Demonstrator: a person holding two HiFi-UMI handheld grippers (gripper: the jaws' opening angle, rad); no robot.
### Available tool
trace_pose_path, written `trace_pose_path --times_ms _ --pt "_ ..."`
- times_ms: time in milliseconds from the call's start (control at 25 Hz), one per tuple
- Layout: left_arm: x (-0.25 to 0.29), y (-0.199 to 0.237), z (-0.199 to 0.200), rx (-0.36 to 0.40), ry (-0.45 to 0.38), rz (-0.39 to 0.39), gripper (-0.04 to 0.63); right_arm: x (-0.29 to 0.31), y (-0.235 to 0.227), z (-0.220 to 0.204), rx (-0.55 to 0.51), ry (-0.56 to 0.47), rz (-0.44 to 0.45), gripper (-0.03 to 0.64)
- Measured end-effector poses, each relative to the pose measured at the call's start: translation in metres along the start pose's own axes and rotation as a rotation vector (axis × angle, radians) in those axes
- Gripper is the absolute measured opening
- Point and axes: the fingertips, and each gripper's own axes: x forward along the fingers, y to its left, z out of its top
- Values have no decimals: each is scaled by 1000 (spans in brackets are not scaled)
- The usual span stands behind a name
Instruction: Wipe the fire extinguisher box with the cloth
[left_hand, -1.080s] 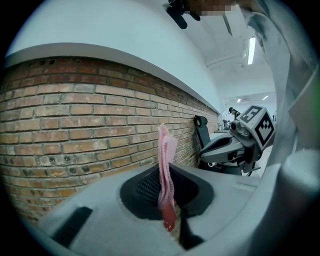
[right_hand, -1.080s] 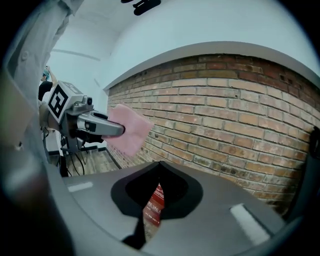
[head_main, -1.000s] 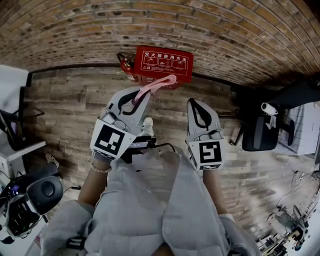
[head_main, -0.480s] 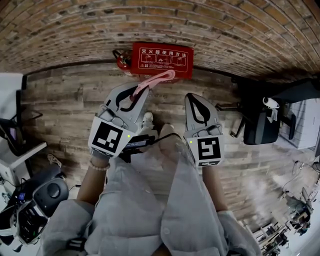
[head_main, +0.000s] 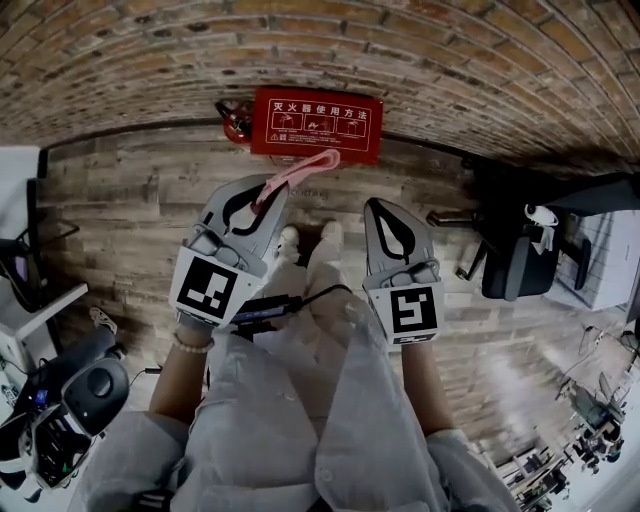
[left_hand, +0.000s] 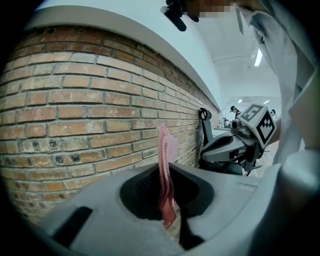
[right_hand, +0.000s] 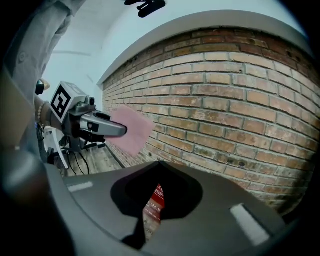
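The person wears a light grey coat (head_main: 300, 420), a bead bracelet (head_main: 192, 343) and white shoes (head_main: 290, 240). The left gripper (head_main: 266, 192) and right gripper (head_main: 384, 205) are grey, with black-and-white squares.

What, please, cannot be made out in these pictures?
The fire extinguisher box: in the right gripper view, only a red sliver shows past the right tool.
Its printed instructions: too small in the head view.
The gripped end of the cloth: hidden inside the left tool in the left gripper view.
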Motion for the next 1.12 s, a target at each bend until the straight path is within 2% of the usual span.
trace_pose_path --times_ms 400,760,1120 --pt "44 5 -26 2 39 -15 9 34 -25 -33 9 19 36 5" --pt "106 6 -60 -39 50 -14 9 62 -45 -73 28 41 52 5" --pt "169 2 -91 -19 52 -39 9 80 -64 -113 39 49 64 5"
